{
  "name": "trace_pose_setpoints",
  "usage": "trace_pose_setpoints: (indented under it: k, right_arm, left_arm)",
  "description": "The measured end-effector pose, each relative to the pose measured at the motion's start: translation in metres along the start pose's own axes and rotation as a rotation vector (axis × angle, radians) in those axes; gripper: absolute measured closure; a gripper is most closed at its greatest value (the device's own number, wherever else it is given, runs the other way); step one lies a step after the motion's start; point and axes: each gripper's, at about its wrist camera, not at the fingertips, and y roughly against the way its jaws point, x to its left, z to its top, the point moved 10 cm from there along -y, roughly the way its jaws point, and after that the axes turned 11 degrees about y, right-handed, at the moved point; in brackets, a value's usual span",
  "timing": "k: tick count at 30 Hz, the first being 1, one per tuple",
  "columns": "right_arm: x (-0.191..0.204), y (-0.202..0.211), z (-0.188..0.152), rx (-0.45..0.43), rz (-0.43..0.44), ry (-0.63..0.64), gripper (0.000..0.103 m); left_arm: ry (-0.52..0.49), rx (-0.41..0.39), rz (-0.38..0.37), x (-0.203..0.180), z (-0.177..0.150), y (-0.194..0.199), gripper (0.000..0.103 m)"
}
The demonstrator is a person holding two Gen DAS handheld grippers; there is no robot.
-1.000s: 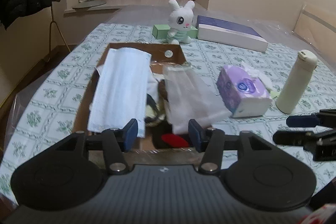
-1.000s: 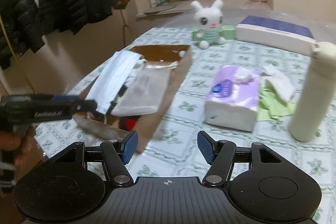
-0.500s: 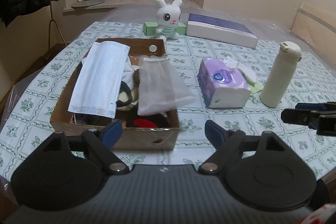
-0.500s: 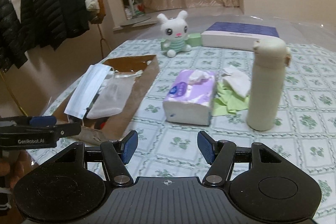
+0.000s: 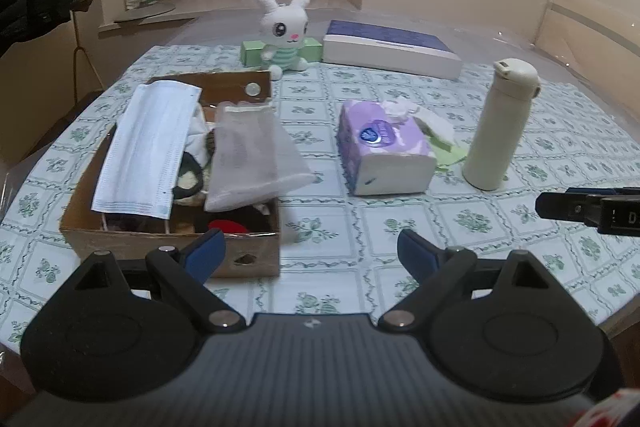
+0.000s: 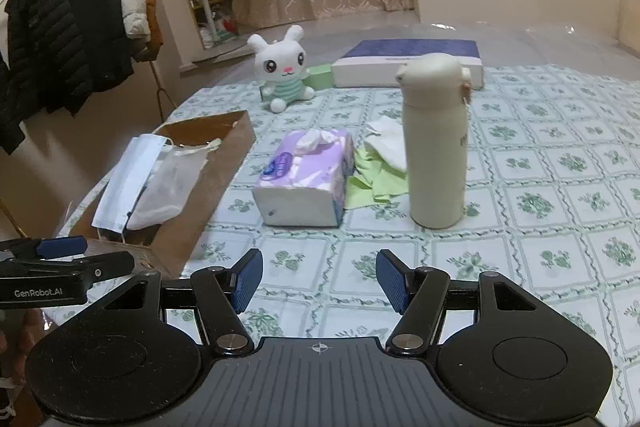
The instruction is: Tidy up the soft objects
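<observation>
You are between picks, I'd judge: your left gripper hangs just in front of the cardboard box, and its jaws have just been opening; they now stand spread wide with nothing between them. Your right gripper is partly spread and empty too, held over bare tablecloth well to the right of the box.

Inside the box, at its left side, lies a pleated paper face mask, flat and floppy. Beside it a thin white mesh pouch slumps over the box's right wall. Darker soft bits sit under both; what they are is hard to tell.

To the right of the box sits a squashy purple tissue pack in slick plastic wrap. Further right, crumpled white tissue lies on a limp green cloth, touching the rigid cream bottle. Behind the box sits a plush rabbit.

The loose tissue and cloth look like the next candidates. They are thin, so pinch low on a raised fold, and keep clear of the bottle, which could tip.
</observation>
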Motion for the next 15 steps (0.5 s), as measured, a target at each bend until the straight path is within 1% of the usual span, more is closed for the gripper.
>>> trace_pose_setpoints:
  k: [15]
  right_arm:
    - [-0.025,0.004,-0.008,0.007,-0.029,-0.038,0.04]
  left_arm:
    - [-0.05,0.013,-0.042,-0.022,0.001,-0.008,0.011]
